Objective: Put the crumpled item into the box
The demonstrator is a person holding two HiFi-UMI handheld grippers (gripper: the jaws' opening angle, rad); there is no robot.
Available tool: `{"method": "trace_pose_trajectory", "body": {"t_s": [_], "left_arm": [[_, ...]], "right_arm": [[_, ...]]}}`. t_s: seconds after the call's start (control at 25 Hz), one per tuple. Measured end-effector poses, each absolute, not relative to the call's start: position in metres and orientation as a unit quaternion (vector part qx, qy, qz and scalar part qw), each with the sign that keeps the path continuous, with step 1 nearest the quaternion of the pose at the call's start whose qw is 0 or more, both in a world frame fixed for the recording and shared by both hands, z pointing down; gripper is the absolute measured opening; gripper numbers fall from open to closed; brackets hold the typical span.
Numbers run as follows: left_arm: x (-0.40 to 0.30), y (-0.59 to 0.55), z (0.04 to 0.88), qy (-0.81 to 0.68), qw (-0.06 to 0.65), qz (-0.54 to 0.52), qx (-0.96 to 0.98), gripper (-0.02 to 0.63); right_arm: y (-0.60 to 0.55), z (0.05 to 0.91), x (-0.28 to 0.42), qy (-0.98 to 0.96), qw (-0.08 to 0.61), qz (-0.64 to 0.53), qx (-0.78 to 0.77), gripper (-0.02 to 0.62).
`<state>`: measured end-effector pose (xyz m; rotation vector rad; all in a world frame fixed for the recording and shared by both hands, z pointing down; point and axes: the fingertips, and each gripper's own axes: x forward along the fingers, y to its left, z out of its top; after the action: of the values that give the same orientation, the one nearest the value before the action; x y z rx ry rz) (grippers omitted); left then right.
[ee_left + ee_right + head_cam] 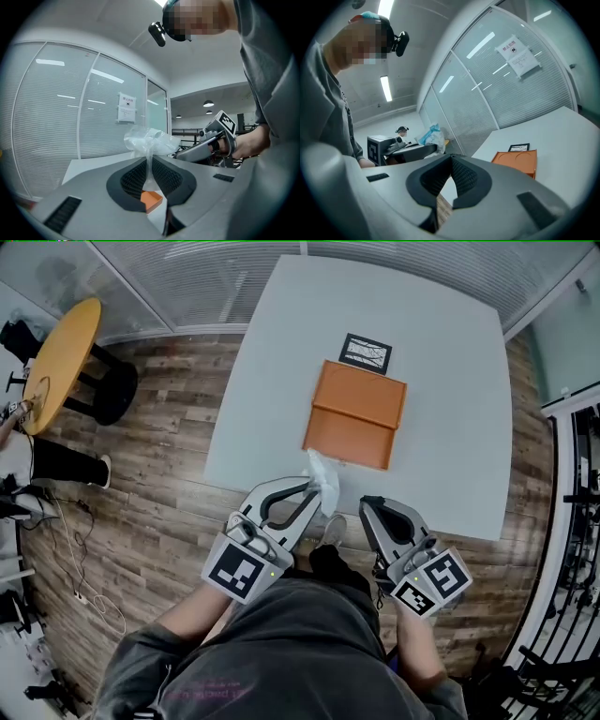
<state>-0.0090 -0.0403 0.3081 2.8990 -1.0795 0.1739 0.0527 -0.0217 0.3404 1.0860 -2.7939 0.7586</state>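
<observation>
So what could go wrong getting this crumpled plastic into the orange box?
The left claw pinches only a thin fold of the crumpled plastic; most billows past the tips, so it may slip. Whether the orange box is open is unclear; if shut, the empty right claw must lift its lid.
</observation>
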Motion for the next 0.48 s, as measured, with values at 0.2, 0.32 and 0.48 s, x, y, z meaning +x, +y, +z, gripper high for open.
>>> {"method": "trace_pose_trajectory", "body": {"t_s": [0.2, 0.32, 0.48], "left_arm": [[0.013, -0.067, 0.310, -0.358, 0.027, 0.065, 0.931, 0.048], [0.026, -0.078, 0.312, -0.364, 0.028, 0.071, 0.928, 0.048], [0.038, -0.088, 0.318, -0.370, 0.028, 0.080, 0.925, 0.048]], "right_arm": [[-0.049, 0.342, 0.076, -0.906, 0.023, 0.251, 0.340, 0.002], [-0.061, 0.344, 0.092, -0.907, 0.023, 0.254, 0.336, 0.002], [-0.071, 0.347, 0.106, -0.909, 0.023, 0.257, 0.328, 0.002]]}}
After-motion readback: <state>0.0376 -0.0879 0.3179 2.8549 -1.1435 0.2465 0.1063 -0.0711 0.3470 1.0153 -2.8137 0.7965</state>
